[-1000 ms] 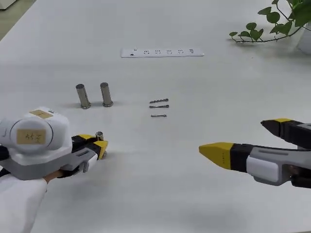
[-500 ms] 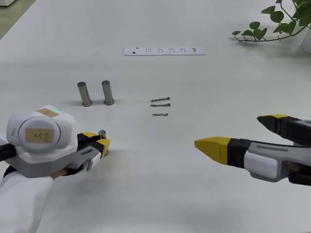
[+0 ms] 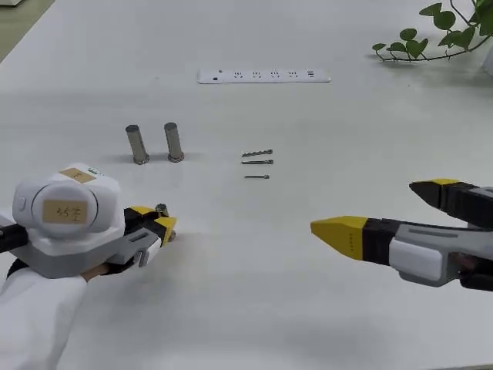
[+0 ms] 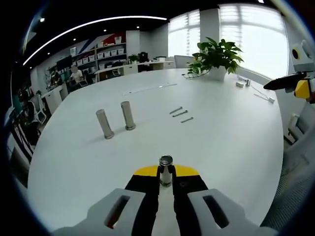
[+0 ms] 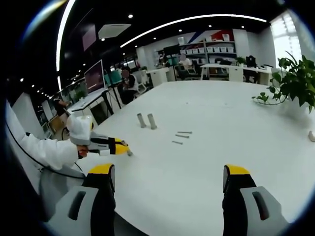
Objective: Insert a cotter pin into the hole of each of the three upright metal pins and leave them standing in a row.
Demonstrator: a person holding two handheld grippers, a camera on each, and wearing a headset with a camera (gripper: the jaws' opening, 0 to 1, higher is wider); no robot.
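Two upright metal pins (image 3: 137, 144) (image 3: 173, 142) stand side by side on the white table (image 3: 254, 262), also the pair (image 4: 105, 124) (image 4: 128, 115) in the left gripper view. A third metal pin (image 4: 166, 169) stands upright between the jaws of my left gripper (image 3: 160, 224), which is shut on it. Three cotter pins (image 3: 256, 162) lie flat right of the standing pair; the same cotter pins (image 4: 180, 113) lie ahead. My right gripper (image 3: 385, 212) hovers open at the right, with nothing in it, well short of the cotter pins (image 5: 181, 134).
A white power strip (image 3: 264, 75) lies at the far side of the table. A potted plant (image 3: 439, 35) trails leaves at the far right corner. Desks, shelves and people fill the office background.
The left gripper with its pin has barely shifted. The right gripper stays open in about the same place; the small picture shift comes from the head camera.
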